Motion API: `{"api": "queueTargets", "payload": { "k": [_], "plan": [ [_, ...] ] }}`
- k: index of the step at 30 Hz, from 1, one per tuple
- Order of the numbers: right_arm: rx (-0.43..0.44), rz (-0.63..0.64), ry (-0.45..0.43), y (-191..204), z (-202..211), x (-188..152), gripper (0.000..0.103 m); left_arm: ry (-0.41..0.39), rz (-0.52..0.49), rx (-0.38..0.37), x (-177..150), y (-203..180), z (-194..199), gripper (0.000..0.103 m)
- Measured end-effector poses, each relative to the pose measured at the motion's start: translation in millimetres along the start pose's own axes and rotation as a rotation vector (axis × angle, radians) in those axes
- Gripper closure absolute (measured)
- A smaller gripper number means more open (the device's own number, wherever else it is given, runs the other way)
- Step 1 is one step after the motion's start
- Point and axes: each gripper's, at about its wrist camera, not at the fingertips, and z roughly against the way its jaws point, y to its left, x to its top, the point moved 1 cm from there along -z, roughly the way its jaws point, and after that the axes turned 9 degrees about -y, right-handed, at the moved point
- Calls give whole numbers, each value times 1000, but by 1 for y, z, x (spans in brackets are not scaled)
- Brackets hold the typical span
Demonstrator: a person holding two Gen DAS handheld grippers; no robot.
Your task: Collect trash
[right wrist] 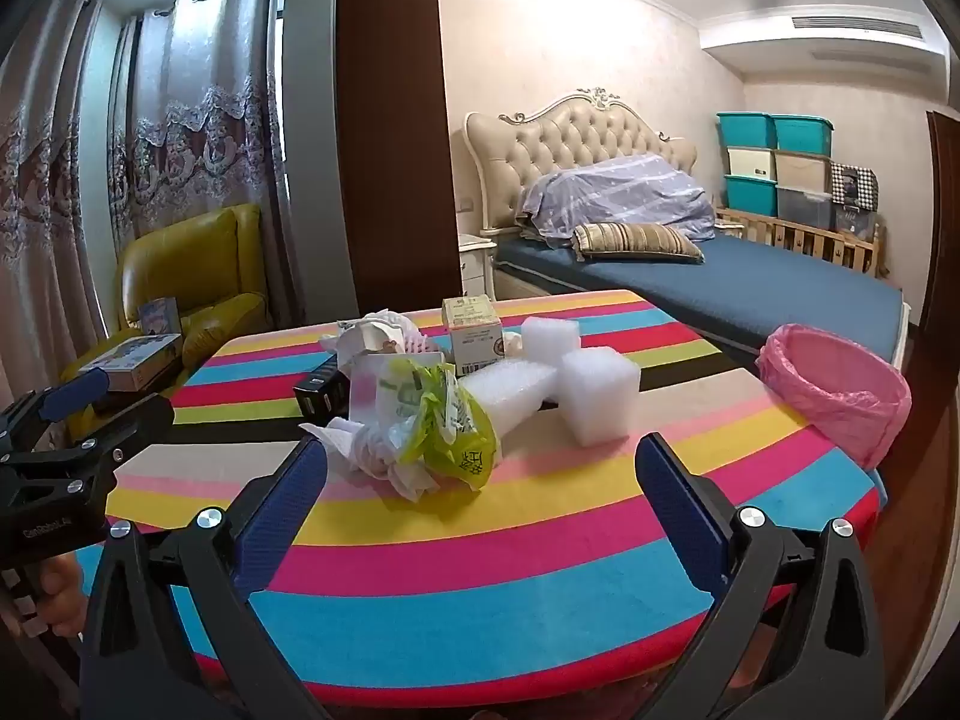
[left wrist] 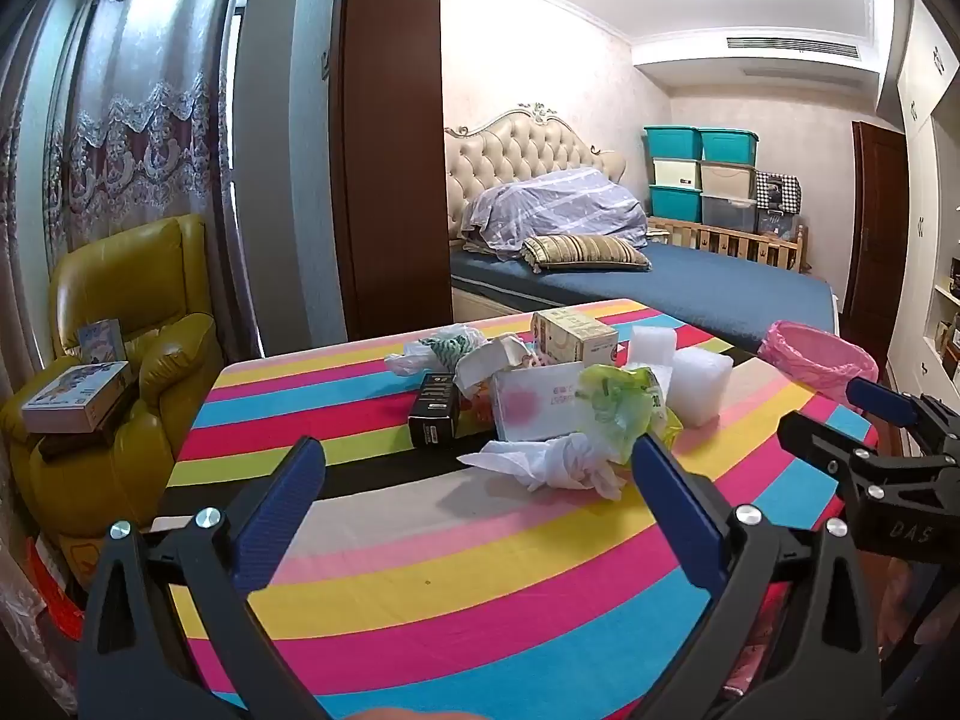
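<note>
Left wrist view: left gripper (left wrist: 480, 474) low over striped bench (left wrist: 480, 576), fingers (left wrist: 282, 510) wide apart, nothing between them.
Right wrist view: right gripper (right wrist: 480, 480) also over bench, fingers (right wrist: 678, 504) spread wide, holding nothing.
Trash pile: mid-bench, just ahead of both grippers, not touched by either.
Crumpled tissue (left wrist: 552, 465): nearest item, front of pile, lying on bench.
Green plastic bag (right wrist: 447, 426): beside tissue, on its right, leaning on pile.
White card box (left wrist: 537, 405): behind tissue, upright, pink smudge on face.
Black carton (left wrist: 433, 411): left of white card box, standing on bench.
Foam blocks (right wrist: 600, 399): white, right side of pile, two upright cubes plus one longer piece lying toward bag.
Beige carton (right wrist: 471, 333): back of pile, upright.
Clear bag w/ wrappers (left wrist: 447, 348): back left of pile.
Bin (right wrist: 840, 390): pink liner, at bench's right edge, well apart from pile; interior not visible.
Background: bed (left wrist: 690, 288), yellow armchair (left wrist: 138, 312) w/ boxes on armrest.
</note>
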Motion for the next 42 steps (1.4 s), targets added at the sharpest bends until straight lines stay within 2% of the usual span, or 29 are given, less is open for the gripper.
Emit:
{"api": "queueTargets", "payload": {
  "k": [42],
  "plan": [
    [3,3,-3,2,1,-1,7,4,21,-2,-4,5,2,4]
  ]
}}
